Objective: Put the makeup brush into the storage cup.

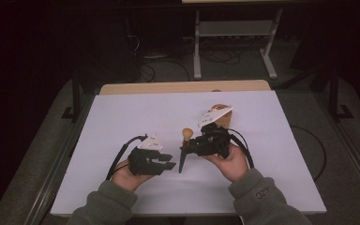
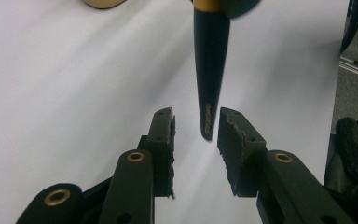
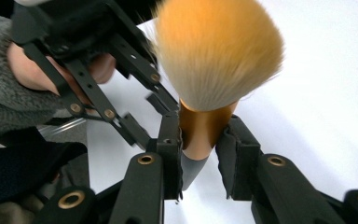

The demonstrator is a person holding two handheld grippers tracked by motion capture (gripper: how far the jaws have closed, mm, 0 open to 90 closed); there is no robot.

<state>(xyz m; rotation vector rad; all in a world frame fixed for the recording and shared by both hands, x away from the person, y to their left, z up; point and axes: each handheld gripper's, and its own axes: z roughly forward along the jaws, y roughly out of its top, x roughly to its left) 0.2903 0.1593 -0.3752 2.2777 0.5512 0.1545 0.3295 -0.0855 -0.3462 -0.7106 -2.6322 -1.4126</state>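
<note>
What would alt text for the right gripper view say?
A makeup brush with a fluffy orange-and-white head is clamped at its gold collar between the right gripper's two black jaws, above a white table. At left, a grey-sleeved hand holds the left gripper.

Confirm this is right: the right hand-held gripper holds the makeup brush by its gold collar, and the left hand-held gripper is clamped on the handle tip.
Not quite. The left hand-held gripper is open around the makeup brush handle tip, not clamped, as the left gripper view shows. The rest stands.

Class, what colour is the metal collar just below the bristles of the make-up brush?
Copper-gold collar; the right gripper view shows it best.
</note>
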